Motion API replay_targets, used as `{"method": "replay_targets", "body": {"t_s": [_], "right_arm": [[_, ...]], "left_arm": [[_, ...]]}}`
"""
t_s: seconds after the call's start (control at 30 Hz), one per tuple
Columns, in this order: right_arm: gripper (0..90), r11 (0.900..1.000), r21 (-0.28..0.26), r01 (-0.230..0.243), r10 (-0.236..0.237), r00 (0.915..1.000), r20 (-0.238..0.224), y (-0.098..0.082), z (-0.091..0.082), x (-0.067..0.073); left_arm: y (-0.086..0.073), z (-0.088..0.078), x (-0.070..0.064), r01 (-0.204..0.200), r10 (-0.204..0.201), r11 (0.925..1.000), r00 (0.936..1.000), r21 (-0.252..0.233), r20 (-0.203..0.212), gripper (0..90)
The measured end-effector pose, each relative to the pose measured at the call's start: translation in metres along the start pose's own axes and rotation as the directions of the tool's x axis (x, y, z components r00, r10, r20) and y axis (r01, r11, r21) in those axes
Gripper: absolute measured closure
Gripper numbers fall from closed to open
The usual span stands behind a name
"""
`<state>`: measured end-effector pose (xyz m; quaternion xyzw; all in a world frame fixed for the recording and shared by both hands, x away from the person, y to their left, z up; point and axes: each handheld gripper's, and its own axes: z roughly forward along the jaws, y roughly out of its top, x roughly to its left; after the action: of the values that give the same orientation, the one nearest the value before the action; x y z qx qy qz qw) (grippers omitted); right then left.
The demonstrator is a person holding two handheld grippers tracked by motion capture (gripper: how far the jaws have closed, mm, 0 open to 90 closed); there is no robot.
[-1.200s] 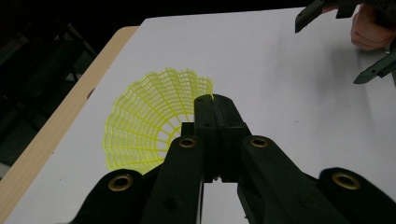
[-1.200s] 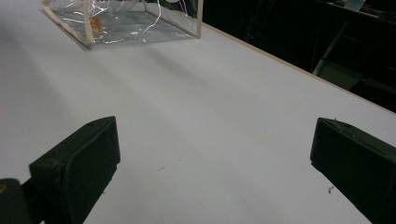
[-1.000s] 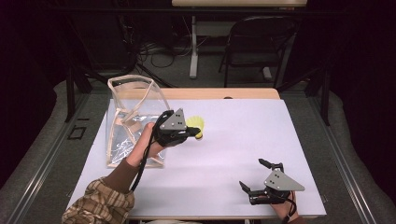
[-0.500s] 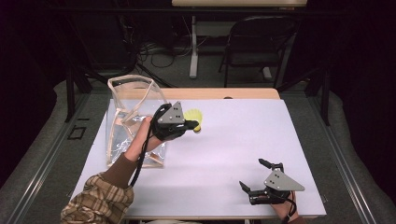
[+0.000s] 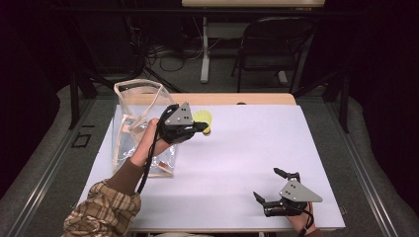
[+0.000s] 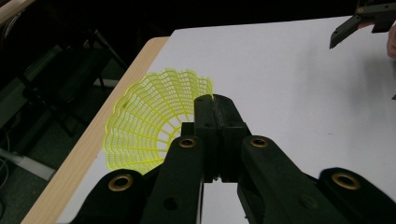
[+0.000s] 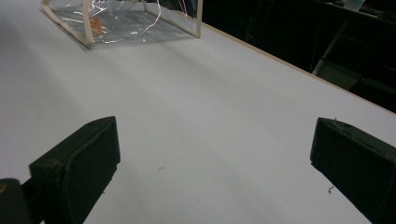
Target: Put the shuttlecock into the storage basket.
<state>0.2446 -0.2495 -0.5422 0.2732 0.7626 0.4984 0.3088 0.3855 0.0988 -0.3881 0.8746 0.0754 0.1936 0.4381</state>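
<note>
left gripper (image 5: 201, 127): clenched on yellow shuttlecock (image 5: 204, 120), held at centre-left of the high view, just right of clear bag (image 5: 129, 106) | right gripper (image 5: 271, 188): jaws spread wide, nothing grasped, rested on white table (image 5: 257, 143) at lower right

On the white-topped table (image 5: 237, 163), the clear plastic bag with pale trim (image 5: 136, 106) stands upright at the far left, and the left gripper (image 5: 203, 127) hangs just right of it, near the table's far edge, with the yellow mesh plastic shuttlecock (image 5: 203, 118) pinched at its tip. The right gripper (image 5: 269, 187) sits at the near right corner, well apart from both. Behind the table, on the floor, stand a dark folding chair (image 5: 276, 47) and a pale table leg (image 5: 204, 49).
</note>
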Motion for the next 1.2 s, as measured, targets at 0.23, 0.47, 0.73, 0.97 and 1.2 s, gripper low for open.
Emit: {"method": "replay_targets", "body": {"t_s": [0.23,0.47,0.73,0.97,1.2], "right_arm": [[1.1,1.0,-0.001,0.0,0.0,1.0,-0.001,0.0,0.0,0.0],[1.1,1.0,0.001,0.0,0.0,1.0,-0.001,0.0,0.0,0.0],[1.1,1.0,0.0,0.001,-0.001,1.0,-0.001,0.0,0.0,0.0],[1.1,1.0,0.001,0.0,0.0,1.0,-0.002,0.0,0.0,0.0],[1.1,1.0,0.0,-0.002,0.002,1.0,-0.001,0.0,0.0,0.0]], "left_arm": [[0.001,-0.002,0.004,0.001,-0.001,1.0,0.9999,0.0,-0.012,89.6],[0.002,-0.004,0.008,0.003,-0.003,1.0,0.9997,-0.001,-0.025,89.6],[0.002,-0.006,0.014,0.01,-0.01,0.9999,0.9993,-0.001,-0.037,89.6],[0.002,-0.007,0.017,0.013,-0.013,0.9999,0.9989,0.0,-0.046,89.6],[0.002,-0.007,0.021,0.016,-0.016,0.9999,0.9983,0.001,-0.056,89.6]]}}
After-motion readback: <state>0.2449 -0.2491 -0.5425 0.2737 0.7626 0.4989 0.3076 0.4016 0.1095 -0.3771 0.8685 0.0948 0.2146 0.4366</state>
